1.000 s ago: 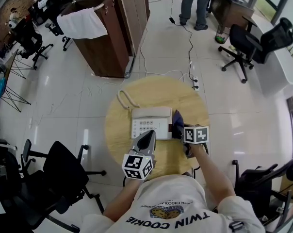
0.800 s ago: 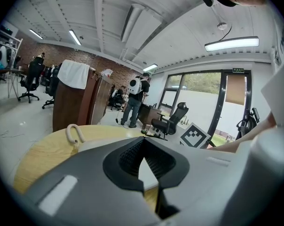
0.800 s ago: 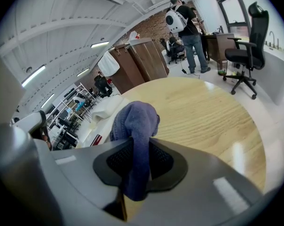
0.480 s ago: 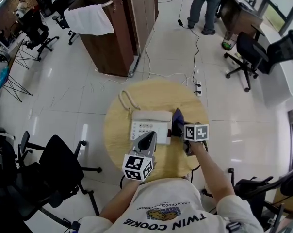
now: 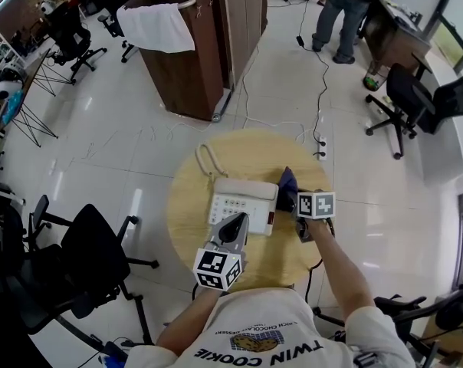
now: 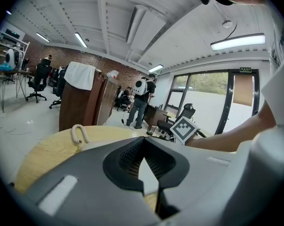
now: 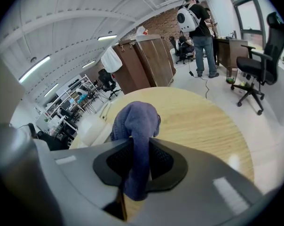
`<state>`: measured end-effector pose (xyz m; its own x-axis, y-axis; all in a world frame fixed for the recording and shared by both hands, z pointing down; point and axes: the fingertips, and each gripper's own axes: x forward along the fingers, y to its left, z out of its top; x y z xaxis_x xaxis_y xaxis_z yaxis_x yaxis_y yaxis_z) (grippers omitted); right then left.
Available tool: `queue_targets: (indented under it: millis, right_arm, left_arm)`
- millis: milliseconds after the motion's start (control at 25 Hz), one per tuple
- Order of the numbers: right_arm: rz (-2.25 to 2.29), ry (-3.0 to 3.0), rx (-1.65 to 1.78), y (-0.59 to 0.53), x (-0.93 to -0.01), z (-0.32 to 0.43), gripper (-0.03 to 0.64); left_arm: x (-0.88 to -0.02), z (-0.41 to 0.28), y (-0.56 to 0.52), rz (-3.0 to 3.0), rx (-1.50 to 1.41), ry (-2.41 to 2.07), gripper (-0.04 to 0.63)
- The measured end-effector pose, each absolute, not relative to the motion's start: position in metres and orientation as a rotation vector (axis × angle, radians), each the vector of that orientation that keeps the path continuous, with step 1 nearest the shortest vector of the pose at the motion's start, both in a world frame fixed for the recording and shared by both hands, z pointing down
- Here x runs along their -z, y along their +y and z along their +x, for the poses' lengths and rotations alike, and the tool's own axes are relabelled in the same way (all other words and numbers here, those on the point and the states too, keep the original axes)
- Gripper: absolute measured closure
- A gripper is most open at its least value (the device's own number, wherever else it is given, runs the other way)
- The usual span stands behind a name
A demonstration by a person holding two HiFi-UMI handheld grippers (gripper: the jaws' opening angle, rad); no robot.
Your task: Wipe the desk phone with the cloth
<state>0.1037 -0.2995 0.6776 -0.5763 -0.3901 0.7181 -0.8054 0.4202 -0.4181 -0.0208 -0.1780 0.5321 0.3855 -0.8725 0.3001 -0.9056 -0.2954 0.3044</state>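
Presently: round wooden worktop point(image 5: 247, 150), with the desk phone point(image 5: 243, 199) near its centre and the handset point(image 5: 245, 185) lying along the phone's 12 o'clock edge. A coiled cord point(image 5: 207, 159) loops on the wood at the phone's 11 o'clock.

My right gripper point(image 7: 141, 144) comes in at the phone's 3 o'clock. Its fingers are clamped on the cloth point(image 5: 287, 181), a blue-purple bunch that stands up past the fingertips, just beside the phone's right side. I cannot tell whether cloth and phone are touching.

My left gripper point(image 6: 143, 144) sits at the phone's 6 o'clock. Its fingers are closed tip to tip with nothing between them, tips over the phone's near edge. I cannot tell whether they press on it.

On the floor beyond the worktop, a wooden cabinet point(image 5: 189, 60) with a white towel point(image 5: 161, 25) draped over it stands at 11 o'clock. A person point(image 5: 346, 14) stands at 1 o'clock. A black office chair point(image 5: 78, 263) is at 8 o'clock.
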Motion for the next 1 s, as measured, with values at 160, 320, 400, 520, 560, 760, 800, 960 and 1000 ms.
queue_targets:
  millis: [160,320,400,520,560,760,800,960,1000]
  right_arm:
    - [1.0,-2.156,-1.0,-0.319,-0.672,0.104,0.551]
    - [0.955,-2.171,-0.943,-0.338,-0.664,0.091,0.551]
    - [0.92,-2.178,-0.903,-0.344,-0.66,0.081,0.551]
    - [0.863,-2.181,-0.84,-0.352,-0.658,0.067,0.551]
    - [0.847,-2.181,-0.824,-0.354,-0.658,0.063,0.551]
    - [0.776,-2.175,-0.794,-0.361,-0.659,0.041,0.551]
    - [0.76,-2.175,-0.79,-0.363,-0.658,0.037,0.551]
    - [0.689,-2.18,-0.759,-0.369,-0.653,0.017,0.551]
    - [0.67,-2.179,-0.755,-0.37,-0.652,0.012,0.551]
  left_arm:
    - [-0.53,-0.02,-0.177,2.226,-0.105,-1.541,0.604]
    - [-0.531,-0.024,-0.174,2.206,-0.1,-1.558,0.604]
    - [-0.532,-0.027,-0.172,2.195,-0.097,-1.568,0.604]
    - [-0.531,-0.031,-0.169,2.187,-0.096,-1.58,0.604]
    - [-0.531,-0.031,-0.169,2.186,-0.098,-1.582,0.604]
    - [-0.532,-0.033,-0.165,2.178,-0.095,-1.587,0.604]
    - [-0.533,-0.033,-0.165,2.174,-0.093,-1.589,0.604]
    - [-0.533,-0.035,-0.166,2.164,-0.079,-1.606,0.604]
    - [-0.533,-0.035,-0.166,2.16,-0.075,-1.611,0.604]
